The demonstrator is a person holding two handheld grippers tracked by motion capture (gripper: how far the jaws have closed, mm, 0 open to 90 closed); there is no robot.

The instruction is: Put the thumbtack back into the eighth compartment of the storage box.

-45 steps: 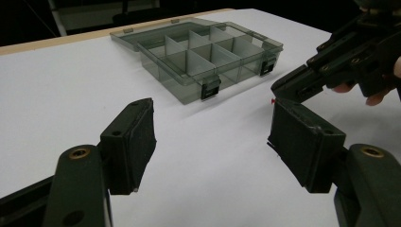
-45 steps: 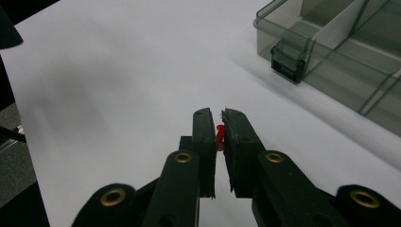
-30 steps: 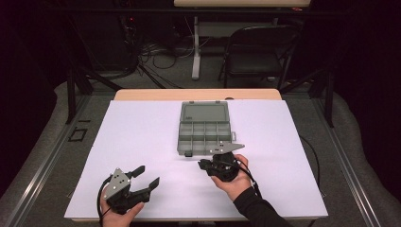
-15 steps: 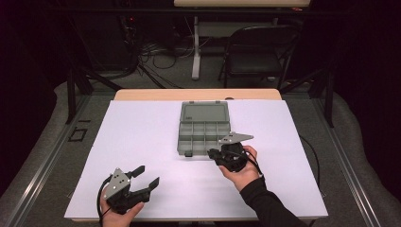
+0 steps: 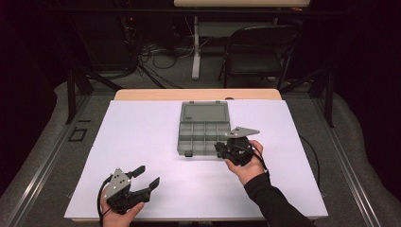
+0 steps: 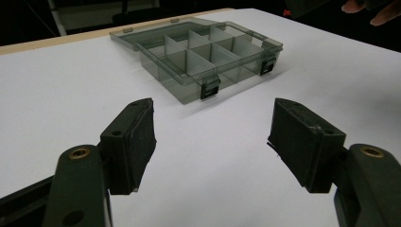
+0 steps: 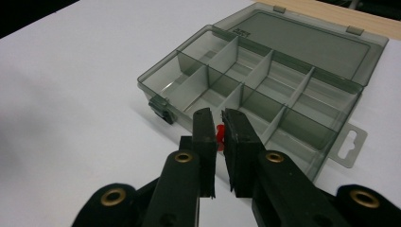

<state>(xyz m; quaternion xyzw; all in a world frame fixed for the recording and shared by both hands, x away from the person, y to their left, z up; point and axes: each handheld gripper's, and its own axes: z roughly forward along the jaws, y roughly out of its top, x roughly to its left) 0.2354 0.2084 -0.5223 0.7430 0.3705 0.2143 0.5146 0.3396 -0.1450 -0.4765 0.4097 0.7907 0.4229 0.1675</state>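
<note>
A smoky grey compartment box [image 5: 204, 132] lies open at the middle of the white sheet, its lid folded flat behind it and its compartments looking bare [image 7: 265, 90]. My right gripper [image 5: 219, 148] hovers at the box's near right corner. In the right gripper view its jaws [image 7: 217, 116] are shut on a small red piece [image 7: 220, 135] just over the front row of compartments. Down at the front left, my left gripper [image 5: 147, 176] is open with nothing between its pads [image 6: 213, 127], and it faces the box [image 6: 208, 52] from a distance.
The white sheet [image 5: 142, 137] covers the table, with a strip of wooden edge [image 5: 198, 94] at the back. A black chair [image 5: 257, 52], a table leg and floor cables lie beyond. The box's two front latches [image 6: 210, 89] hang open.
My right gripper has moved away from the person and slightly right, up to the box's near right corner. The left gripper has stayed put.
</note>
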